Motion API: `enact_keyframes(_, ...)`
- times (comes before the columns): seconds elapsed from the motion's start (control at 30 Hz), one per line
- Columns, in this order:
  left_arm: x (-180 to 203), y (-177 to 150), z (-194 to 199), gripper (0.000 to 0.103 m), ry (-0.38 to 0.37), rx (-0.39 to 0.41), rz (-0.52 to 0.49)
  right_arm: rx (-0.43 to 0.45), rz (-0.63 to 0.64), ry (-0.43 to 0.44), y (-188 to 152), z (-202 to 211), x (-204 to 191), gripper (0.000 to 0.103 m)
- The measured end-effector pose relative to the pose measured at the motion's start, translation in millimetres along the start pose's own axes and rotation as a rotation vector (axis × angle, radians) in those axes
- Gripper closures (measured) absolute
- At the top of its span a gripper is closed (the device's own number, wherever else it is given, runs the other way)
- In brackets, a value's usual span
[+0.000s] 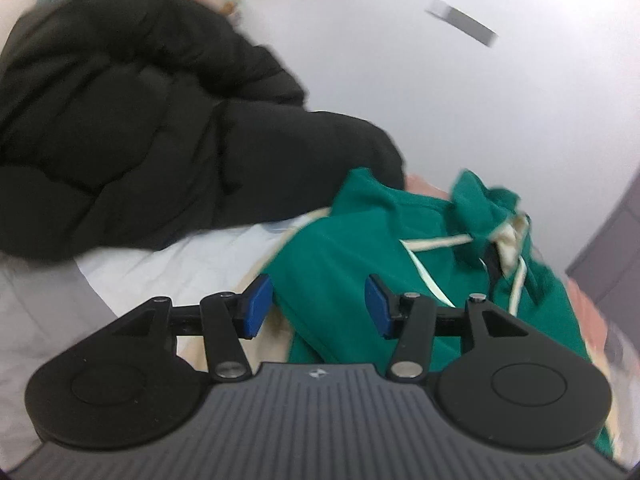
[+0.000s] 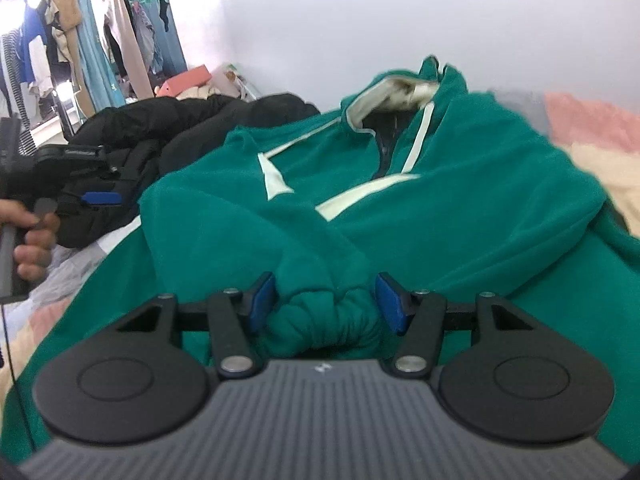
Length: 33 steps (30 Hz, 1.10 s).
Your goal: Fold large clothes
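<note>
Right wrist view: the green hoodie [image 2: 400, 208] lies spread on the bed [image 2: 600, 168], and the right claw [image 2: 326, 302] pinches its bunched sleeve cuff [image 2: 324, 316] between blue pads. Left of the hoodie, the left claw [image 1: 318, 306] hangs half-spread, gripping nothing, beside a black puffer jacket [image 1: 140, 140].

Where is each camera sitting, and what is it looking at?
Left wrist view: sits on the left gripper, looking along its open fingers at the green hoodie and black coat on the bed.
Right wrist view: sits on the right gripper, looking over the hoodie, whose bunched cuff lies between its pads. The person's hand shows at left, holding the left gripper.
Both views share the hoodie, coat and white wall.
</note>
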State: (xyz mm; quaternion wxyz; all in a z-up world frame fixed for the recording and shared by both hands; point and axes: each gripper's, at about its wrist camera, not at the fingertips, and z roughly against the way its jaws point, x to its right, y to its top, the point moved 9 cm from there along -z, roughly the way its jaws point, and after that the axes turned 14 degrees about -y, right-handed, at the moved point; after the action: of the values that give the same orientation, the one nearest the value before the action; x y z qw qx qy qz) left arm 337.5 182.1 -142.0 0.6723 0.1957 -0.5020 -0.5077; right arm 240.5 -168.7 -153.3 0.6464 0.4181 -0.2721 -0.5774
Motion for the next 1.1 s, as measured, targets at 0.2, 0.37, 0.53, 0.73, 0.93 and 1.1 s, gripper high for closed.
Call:
enact_keyframes(0.2,78.2,-28.7,13.0,0.046,-0.106,-0.048,-0.159,0.025,-0.028,0.007,6.8,9.5,1.6,0.052)
enact_keyframes(0.37,119.9,-66.2,-0.7,0.046,-0.191,-0.094,-0.171,0.016,-0.023,0.013,4.6,7.0,2.0,0.059)
enact_keyframes(0.53,121.6,-107.7,-29.9,0.046,-0.161,-0.193,-0.207,-0.024,0.000,0.007,-3.5,-8.2,2.1,0.059)
enact_keyframes(0.73,108.0,-139.5,-55.0,0.046,-0.088,-0.256,-0.245,-0.057,0.004,0.016,-13.5,-17.1,5.5,0.059)
enact_keyframes(0.93,125.8,-126.7,-29.6,0.042,-0.126,-0.226,-0.276,-0.025,-0.092,0.057,1.7,-0.8,15.4,0.057)
enact_keyframes(1.1,145.5,-94.6,1.1,0.037,-0.173,-0.166,-0.230,0.030,-0.206,0.040,26.6,25.8,33.5,0.056)
